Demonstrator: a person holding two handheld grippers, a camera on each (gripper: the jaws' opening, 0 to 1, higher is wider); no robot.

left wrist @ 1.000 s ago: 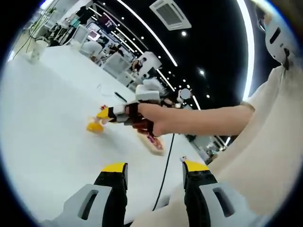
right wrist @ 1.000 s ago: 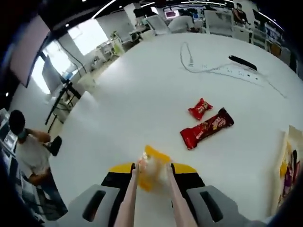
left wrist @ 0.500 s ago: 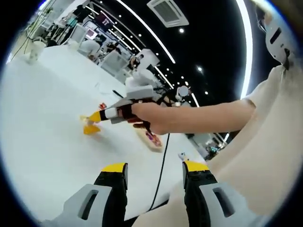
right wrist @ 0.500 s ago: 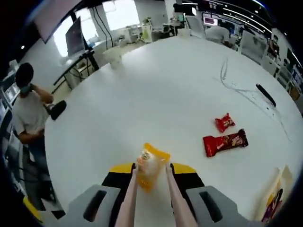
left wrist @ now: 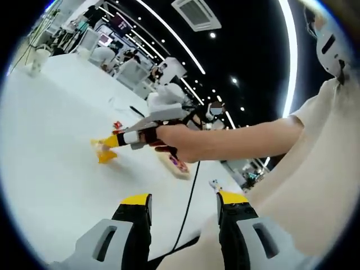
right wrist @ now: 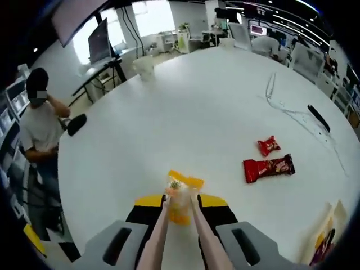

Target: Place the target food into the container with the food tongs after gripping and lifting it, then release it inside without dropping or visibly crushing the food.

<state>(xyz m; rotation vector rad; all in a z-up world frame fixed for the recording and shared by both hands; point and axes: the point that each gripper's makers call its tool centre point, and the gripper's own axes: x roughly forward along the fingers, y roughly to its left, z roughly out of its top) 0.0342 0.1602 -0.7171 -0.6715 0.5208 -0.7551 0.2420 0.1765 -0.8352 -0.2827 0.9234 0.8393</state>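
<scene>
White across the scene, and carrying an orange snack toward a container well off to the right.

Working over the wide white table (right wrist: 185,101), with the pale container (right wrist: 333,225) sitting at the near right edge and already holding colourful packs. Passing two red wrappers (right wrist: 269,167) lying between load and container. Squeezing the food tongs (right wrist: 159,239) with the right gripper (right wrist: 181,201), tong arms drawn together and clamped on the orange snack packet (right wrist: 181,194) just ahead of the jaws, low over the near table. Idling the left gripper (left wrist: 183,202) with jaws apart and nothing between them. Risking a slip during the long swing right, pinching only the lower part of a slick, puffy wrapper; risking crushed contents by clamping harder to compensate; risking clipping the container wall by travelling this low.
</scene>
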